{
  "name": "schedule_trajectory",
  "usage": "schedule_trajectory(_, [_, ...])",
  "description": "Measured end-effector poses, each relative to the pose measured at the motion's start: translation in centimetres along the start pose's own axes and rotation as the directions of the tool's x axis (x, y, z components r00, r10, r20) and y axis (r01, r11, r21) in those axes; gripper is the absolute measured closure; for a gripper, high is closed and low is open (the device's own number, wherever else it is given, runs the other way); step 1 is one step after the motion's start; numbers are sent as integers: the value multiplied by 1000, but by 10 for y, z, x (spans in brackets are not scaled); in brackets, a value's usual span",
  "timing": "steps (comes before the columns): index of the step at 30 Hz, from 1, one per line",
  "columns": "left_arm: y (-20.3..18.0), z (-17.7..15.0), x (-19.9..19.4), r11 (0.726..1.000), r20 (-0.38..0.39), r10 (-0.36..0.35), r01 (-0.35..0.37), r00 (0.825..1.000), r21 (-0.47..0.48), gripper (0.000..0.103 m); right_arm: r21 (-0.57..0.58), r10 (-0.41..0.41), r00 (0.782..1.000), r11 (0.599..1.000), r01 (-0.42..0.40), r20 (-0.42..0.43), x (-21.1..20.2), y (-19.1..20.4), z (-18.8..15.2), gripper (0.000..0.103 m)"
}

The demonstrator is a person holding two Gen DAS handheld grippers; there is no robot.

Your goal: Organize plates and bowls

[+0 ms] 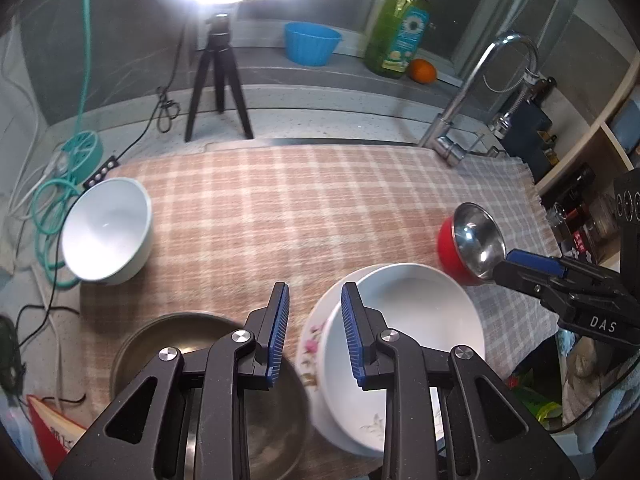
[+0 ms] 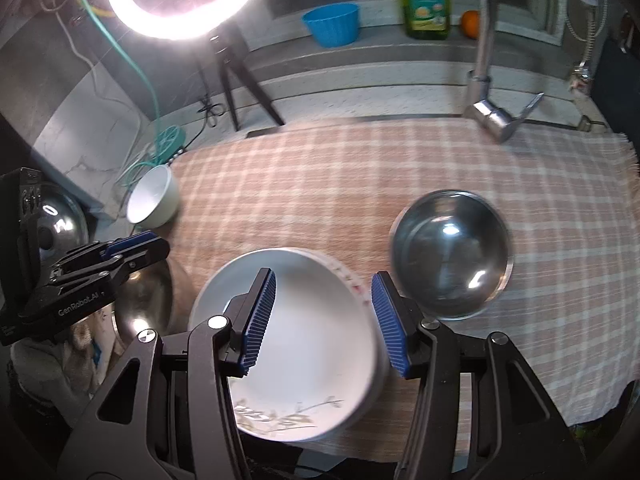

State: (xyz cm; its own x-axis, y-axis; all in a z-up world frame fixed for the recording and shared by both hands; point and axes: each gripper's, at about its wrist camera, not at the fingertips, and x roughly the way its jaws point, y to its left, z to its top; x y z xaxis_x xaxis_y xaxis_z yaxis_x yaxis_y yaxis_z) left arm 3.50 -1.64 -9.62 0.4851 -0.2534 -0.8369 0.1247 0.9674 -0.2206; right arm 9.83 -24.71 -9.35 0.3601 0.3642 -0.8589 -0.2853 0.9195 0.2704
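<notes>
Over stacked plates [image 2: 304, 344], both tools [image 1: 314, 332] [image 2: 322, 320] parted, empty

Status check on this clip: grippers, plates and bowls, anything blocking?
Left gripper open, empty; right gripper open above stacked white plates. White bowl, steel bowl, metal dish apart on checked cloth. Nothing in the way.
</notes>
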Motion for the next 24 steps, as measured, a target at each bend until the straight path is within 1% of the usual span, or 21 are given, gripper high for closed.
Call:
schedule_trajectory(6, [-32,9,10,998,2,-6,6,1000,64,78,3,-79,997,997,79,12,-10,-33,0,51])
schedule_trajectory(8, [-42,11,13,996,4,-6,6,1000,84,78,2,-96,995,995,96,1,-10,-42,-1,51])
schedule_trajectory(12, [-61,16,23,994,-6,-25,25,1000,104,78,28,-126,992,992,126,17,-11,-61,-3,51])
schedule_trajectory(15, [-71,19,30,993,-14,-34,35,999,111,78,44,-141,989,989,139,41,-16,-75,-6,51])
schedule_trajectory(19, [-84,23,38,992,-22,-44,46,999,120,78,60,-132,990,990,129,52,-20,-92,-7,51])
schedule_trajectory(22, [-94,25,45,991,-33,-58,62,998,121,78,70,-154,987,986,151,35,-20,-104,-7,51])
schedule_trajectory(24, [-101,27,50,989,-39,-72,77,997,124,78,85,-170,985,982,169,1,-16,-113,-5,51])
